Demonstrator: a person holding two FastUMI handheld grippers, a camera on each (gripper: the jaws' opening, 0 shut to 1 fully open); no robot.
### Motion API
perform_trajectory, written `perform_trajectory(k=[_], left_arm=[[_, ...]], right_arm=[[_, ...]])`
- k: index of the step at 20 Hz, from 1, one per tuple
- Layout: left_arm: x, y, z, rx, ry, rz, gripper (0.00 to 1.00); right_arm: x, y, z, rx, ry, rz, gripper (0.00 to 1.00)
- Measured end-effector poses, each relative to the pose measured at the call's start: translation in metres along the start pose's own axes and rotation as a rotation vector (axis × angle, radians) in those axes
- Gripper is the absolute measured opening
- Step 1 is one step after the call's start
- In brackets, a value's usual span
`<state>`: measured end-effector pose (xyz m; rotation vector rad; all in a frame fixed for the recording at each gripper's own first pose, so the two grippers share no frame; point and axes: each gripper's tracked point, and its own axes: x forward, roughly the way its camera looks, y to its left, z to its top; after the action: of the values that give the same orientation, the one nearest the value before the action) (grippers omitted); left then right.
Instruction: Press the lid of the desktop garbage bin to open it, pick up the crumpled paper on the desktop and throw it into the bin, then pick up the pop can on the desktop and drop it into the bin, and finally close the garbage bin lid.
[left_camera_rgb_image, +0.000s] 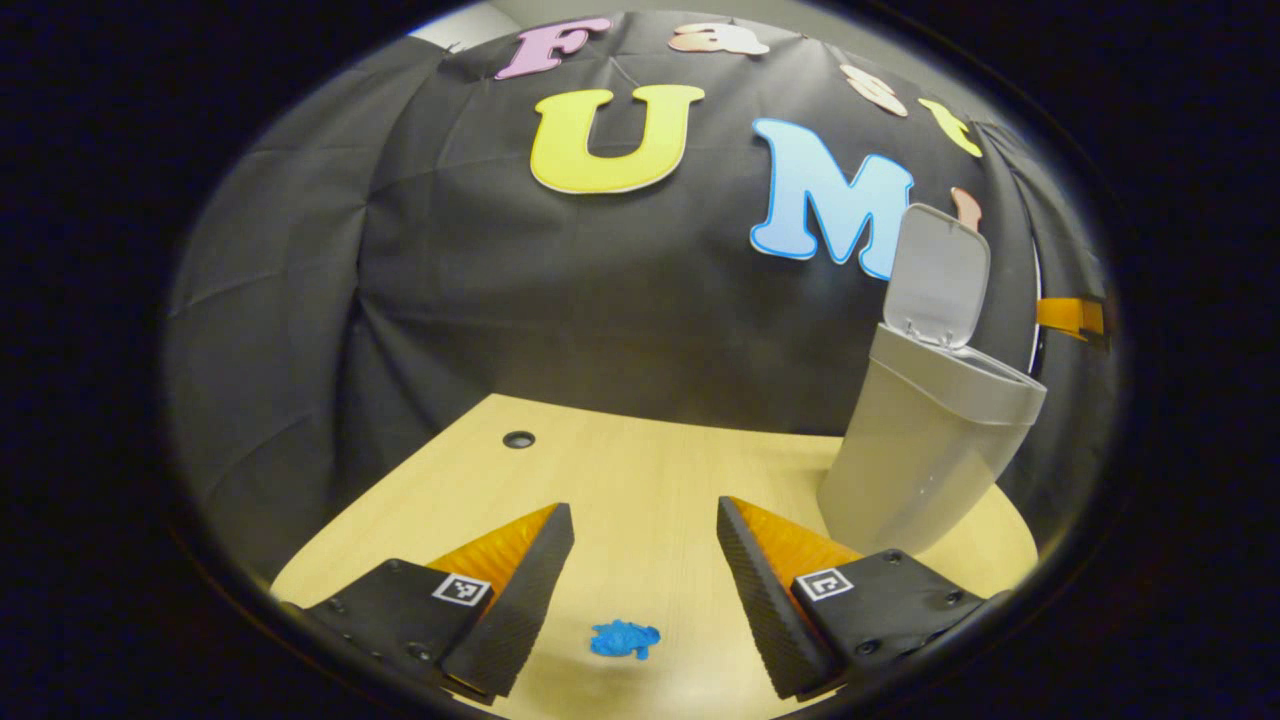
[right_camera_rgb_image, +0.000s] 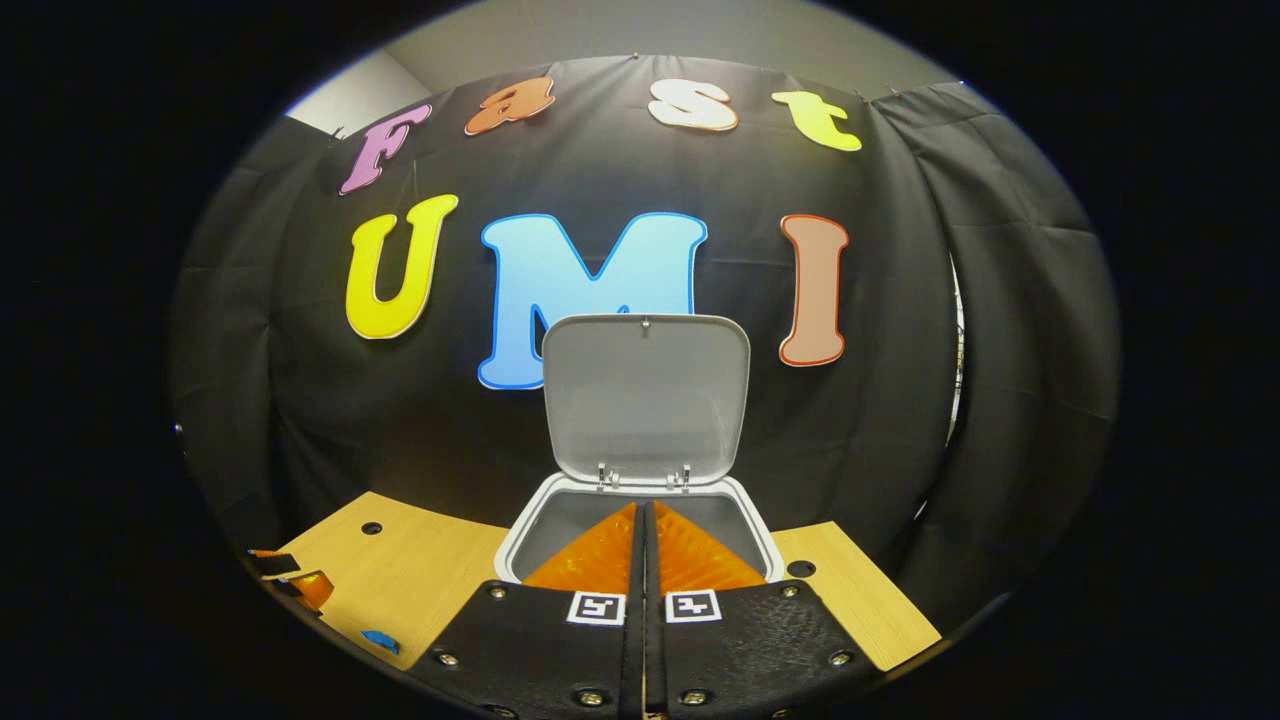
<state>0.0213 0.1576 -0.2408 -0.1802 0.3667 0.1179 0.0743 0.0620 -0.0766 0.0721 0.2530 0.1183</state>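
On the wooden table (left_camera_rgb_image: 640, 470), the grey bin (left_camera_rgb_image: 915, 450) stands toward the right in the left gripper view, its lid (left_camera_rgb_image: 938, 278) swung up and open against the black cloth behind it. The left gripper (left_camera_rgb_image: 645, 520) hovers low over the table with its fingers spread wide apart, holding nothing; a small blue crumpled paper (left_camera_rgb_image: 624, 639) lies on the wood between and just in front of them, touching neither. In the right gripper view, the right gripper (right_camera_rgb_image: 641, 515) sits above the bin's (right_camera_rgb_image: 520, 535) open mouth, fingers pressed together with nothing visible between them, tips pointing over the rim toward the raised lid (right_camera_rgb_image: 646, 395). At the lower left of that view, the paper (right_camera_rgb_image: 381, 639) shows as a blue speck on the table (right_camera_rgb_image: 400, 570), with the left gripper (right_camera_rgb_image: 295, 585) near it at the table's edge. A round cable hole (left_camera_rgb_image: 518, 439) marks the table's far side.
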Motion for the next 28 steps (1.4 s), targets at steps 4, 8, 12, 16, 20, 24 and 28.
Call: perform_trajectory(k=[4,8,12,16,20,24,28], left_arm=[[0.006,0.0,-0.032,0.003,0.054,-0.013,0.95],[0.013,0.005,-0.063,0.013,0.102,-0.013,0.97],[0.019,0.004,-0.102,0.02,0.175,-0.025,0.97],[0.026,0.006,-0.139,0.028,0.241,-0.026,0.97],[0.03,0.012,-0.162,0.019,0.287,-0.018,0.96],[0.031,0.017,-0.174,0.026,0.313,-0.005,0.95],[0.032,0.021,-0.18,0.041,0.333,0.007,0.97]], right_arm=[[-0.005,0.001,-0.008,-0.018,0.023,-0.009,0.01],[-0.013,0.006,-0.021,-0.039,0.057,-0.006,0.01],[-0.021,0.007,-0.026,-0.058,0.072,-0.01,0.01],[-0.029,0.002,-0.028,-0.07,0.083,-0.028,0.01],[-0.035,-0.01,-0.028,-0.084,0.088,-0.056,0.01],[-0.039,-0.02,-0.03,-0.08,0.099,-0.077,0.01],[-0.04,-0.022,-0.036,-0.081,0.113,-0.078,0.01]])
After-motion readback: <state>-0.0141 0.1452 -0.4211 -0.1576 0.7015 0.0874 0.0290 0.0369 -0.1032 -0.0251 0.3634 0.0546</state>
